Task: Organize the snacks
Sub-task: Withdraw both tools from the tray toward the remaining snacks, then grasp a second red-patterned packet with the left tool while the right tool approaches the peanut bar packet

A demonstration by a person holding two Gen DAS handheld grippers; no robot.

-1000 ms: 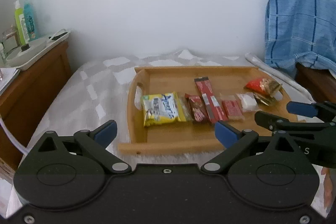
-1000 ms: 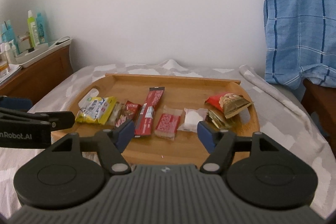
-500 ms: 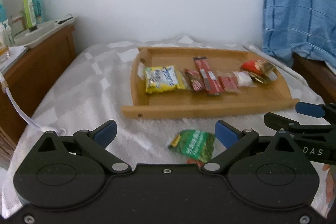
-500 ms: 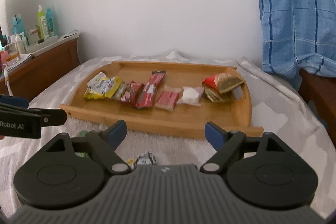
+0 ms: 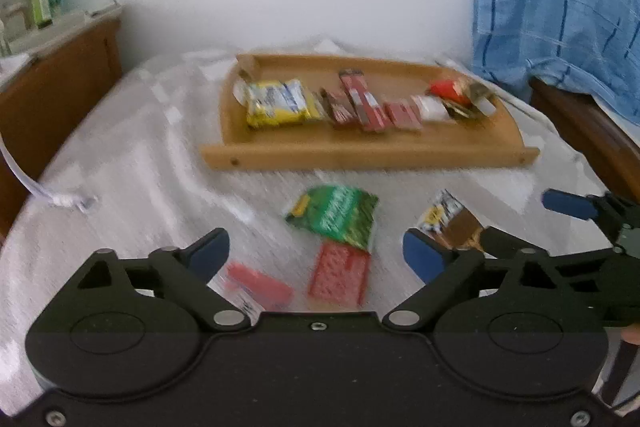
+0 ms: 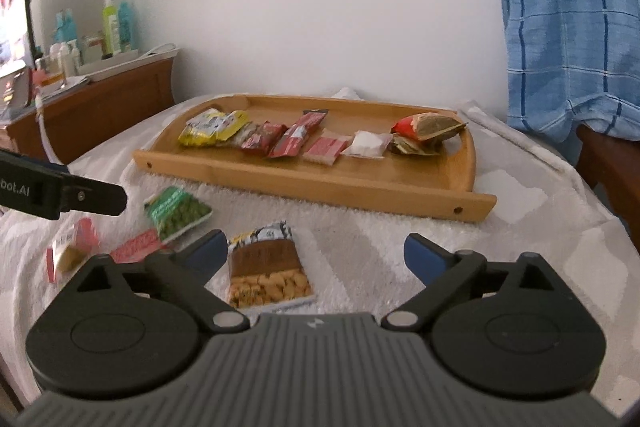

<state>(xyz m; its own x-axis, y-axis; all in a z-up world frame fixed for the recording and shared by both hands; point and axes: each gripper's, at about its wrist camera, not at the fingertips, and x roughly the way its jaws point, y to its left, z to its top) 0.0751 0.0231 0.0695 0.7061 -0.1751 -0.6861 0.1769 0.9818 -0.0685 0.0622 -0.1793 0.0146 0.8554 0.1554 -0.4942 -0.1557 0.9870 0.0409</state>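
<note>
Bamboo tray [image 6: 320,183] is sitting on a white blanket [image 6: 380,239], snacks lining its floor, as loose packets, one green packet [image 6: 176,213] among them, are lying before it. The left gripper [image 5: 316,251] is closing, the right gripper [image 6: 314,253] opening, both empty.

white wall [image 6: 300,7], wooden side cabinet [image 6: 104,107] at left, blue checked cloth [image 6: 572,27] hanging right.
</note>
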